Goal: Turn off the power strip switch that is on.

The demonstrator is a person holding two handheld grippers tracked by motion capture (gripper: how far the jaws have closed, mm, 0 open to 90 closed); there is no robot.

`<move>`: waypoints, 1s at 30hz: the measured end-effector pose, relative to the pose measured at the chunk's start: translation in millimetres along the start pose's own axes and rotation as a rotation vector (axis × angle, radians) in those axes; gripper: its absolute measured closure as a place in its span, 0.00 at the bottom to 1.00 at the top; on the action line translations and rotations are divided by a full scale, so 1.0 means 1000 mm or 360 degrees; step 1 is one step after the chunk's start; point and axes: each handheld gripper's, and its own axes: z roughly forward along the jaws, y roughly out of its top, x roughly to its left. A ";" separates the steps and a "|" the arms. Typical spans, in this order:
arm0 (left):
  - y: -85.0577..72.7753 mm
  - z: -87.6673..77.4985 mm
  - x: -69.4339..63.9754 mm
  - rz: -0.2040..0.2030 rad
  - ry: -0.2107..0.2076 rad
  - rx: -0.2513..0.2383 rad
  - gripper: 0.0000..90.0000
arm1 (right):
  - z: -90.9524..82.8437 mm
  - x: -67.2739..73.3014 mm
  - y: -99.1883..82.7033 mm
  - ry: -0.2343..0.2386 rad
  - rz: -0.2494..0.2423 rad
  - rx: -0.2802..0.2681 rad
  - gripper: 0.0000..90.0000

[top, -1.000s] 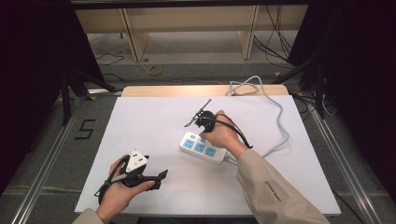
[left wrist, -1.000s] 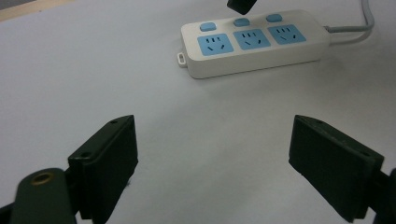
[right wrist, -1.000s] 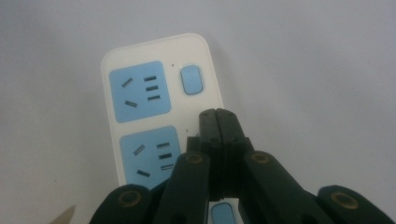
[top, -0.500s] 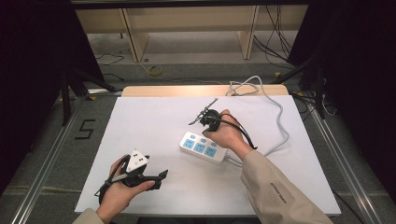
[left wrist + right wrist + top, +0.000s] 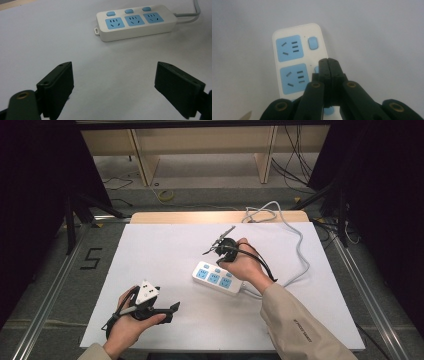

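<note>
**Closed tool poised over the middle switch**

Nearest the person, the left tool (image 5: 159, 310) rests low on the white table (image 5: 165, 255) with its jaws spread wide and nothing between them, well apart from the work. Farther out, the power strip (image 5: 216, 278) lies flat near the table's middle, cable (image 5: 295, 245) trailing toward the far edge. The right tool (image 5: 328, 65) is closed with nothing in it, its joined tips just over the strip's middle blue switch (image 5: 316, 69); whether they touch it I cannot tell. A good press probably means coming straight down on the switch, not the sockets (image 5: 289, 48), with steady, modest force so the strip does not slide.
</note>
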 end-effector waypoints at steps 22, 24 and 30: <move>0.000 0.000 0.000 -0.0002 0.0003 0.0001 0.17 | -0.016 -0.003 -0.012 0.0001 0.0004 -0.0138 1.00; 0.000 0.000 0.000 0.0000 0.0004 0.0001 0.17 | -0.018 -0.003 -0.013 0.0004 0.0004 -0.0144 1.00; 0.000 0.000 0.000 -0.0001 0.0006 0.0001 0.17 | -0.023 -0.005 -0.018 0.0020 0.0026 -0.0185 1.00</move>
